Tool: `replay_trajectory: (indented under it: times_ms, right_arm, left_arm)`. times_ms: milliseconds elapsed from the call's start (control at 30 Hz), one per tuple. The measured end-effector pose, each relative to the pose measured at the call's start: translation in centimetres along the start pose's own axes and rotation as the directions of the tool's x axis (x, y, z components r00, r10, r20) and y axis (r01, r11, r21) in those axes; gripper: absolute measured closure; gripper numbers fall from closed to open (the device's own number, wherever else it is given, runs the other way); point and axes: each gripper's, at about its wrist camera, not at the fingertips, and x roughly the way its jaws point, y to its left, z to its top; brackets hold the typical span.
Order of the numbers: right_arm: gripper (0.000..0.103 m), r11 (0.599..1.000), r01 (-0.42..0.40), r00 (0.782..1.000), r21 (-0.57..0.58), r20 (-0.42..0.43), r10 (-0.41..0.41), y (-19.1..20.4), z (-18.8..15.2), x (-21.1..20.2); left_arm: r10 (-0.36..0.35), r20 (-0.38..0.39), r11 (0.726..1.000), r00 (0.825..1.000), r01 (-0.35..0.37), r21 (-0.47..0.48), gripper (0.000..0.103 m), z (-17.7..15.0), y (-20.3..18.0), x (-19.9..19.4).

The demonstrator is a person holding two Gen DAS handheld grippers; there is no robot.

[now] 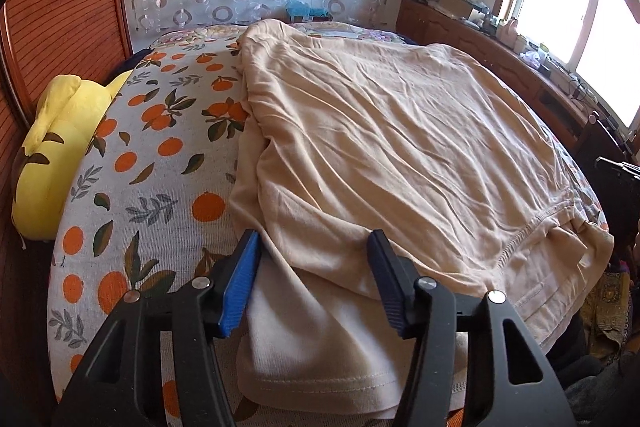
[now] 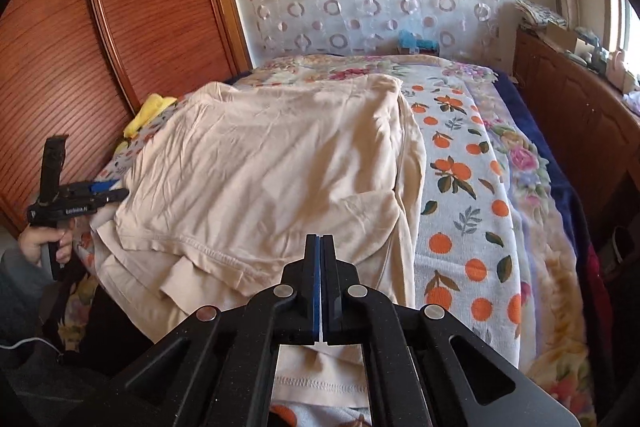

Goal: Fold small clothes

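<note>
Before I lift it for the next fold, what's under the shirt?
The shirt lies on the orange-print sheet, which shows around it. Whatever lies beneath its middle is covered.

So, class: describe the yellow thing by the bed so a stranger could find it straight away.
Start at the bed with the orange-fruit print sheet, where the beige garment is spread. Look to the gap between that sheet's edge and the reddish wooden wall panel. The yellow cushion is wedged there, the only bright yellow item, with dark leaf marks.
</note>
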Motion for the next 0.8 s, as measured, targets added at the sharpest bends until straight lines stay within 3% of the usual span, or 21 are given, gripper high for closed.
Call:
replay_trajectory:
  times_ms: [133,167,267,333,433,633,700,733,800]
  right_arm:
    - [0.102,0.999,0.010,1.000,0.034,-0.028,-0.009,-0.6,0.0,2.0]
    - [0.095,0.999,0.029,0.999,0.042,-0.037,-0.027,-0.8,0.0,2.6]
    - [0.059,0.997,0.017,0.998,0.076,-0.055,-0.013,-1.1,0.2,4.2]
    - [0.058,0.996,0.026,0.997,0.085,-0.081,-0.019,-1.2,0.2,5.4]
    - [0.057,0.994,0.055,0.995,0.097,-0.088,-0.047,-1.3,1.1,6.5]
    - [0.060,0.990,0.101,0.993,0.094,-0.076,-0.094,-0.8,1.6,7.4]
    - [0.094,0.989,0.127,0.990,0.082,-0.075,-0.121,-0.7,1.6,7.6]
    - [0.099,0.988,0.127,0.990,0.083,-0.072,-0.121,-0.8,1.6,7.6]
    - [0.101,0.991,0.099,0.994,0.085,-0.055,-0.095,-0.8,1.6,7.2]
  left_arm:
    - [0.004,0.006,1.000,1.000,-0.004,-0.014,0.067,0.3,0.2,-0.1]
    - [0.000,0.010,1.000,1.000,0.000,-0.018,0.070,0.3,0.3,-0.2]
    - [-0.001,0.012,1.000,1.000,0.001,-0.010,0.078,0.3,0.2,-0.2]
    - [-0.003,0.016,1.000,1.000,0.003,-0.005,0.087,0.3,0.1,-0.3]
    - [-0.007,0.021,1.000,1.000,0.007,0.001,0.097,0.3,0.1,-0.4]
    - [-0.010,0.095,1.000,0.995,0.012,-0.019,0.097,0.6,0.5,-2.9]
    - [-0.016,0.109,1.000,0.994,0.019,-0.022,0.097,0.7,0.5,-3.5]
    - [-0.017,0.111,1.000,0.994,0.020,-0.022,0.097,0.8,0.5,-3.6]
    - [-0.018,0.109,1.000,0.994,0.020,-0.014,0.097,0.8,0.5,-3.6]
